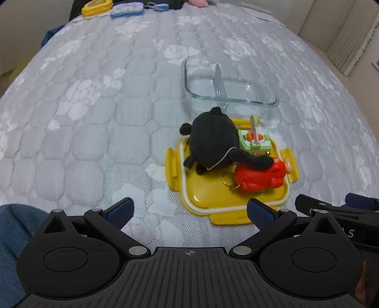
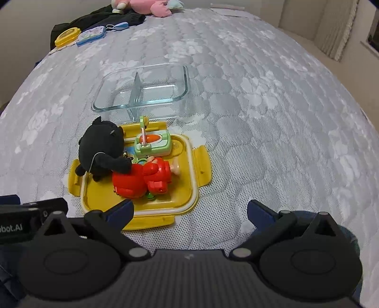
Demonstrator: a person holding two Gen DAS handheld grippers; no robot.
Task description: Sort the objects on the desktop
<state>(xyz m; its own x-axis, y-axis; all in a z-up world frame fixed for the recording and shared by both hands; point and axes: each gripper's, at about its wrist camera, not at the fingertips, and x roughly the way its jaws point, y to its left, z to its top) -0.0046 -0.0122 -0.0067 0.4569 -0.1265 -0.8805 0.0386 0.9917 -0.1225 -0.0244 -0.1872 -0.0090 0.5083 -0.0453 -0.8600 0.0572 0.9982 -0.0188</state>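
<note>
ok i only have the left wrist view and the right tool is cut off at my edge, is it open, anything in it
observer: Open. The right tool has nothing between its fingers. One finger overlaps the near rim of the yellow lid in the picture, without touching the toys on it.
operator: and that pink sliver at the very top of my picture
observer: A pink plush toy, lying next to a black cloth.
</note>
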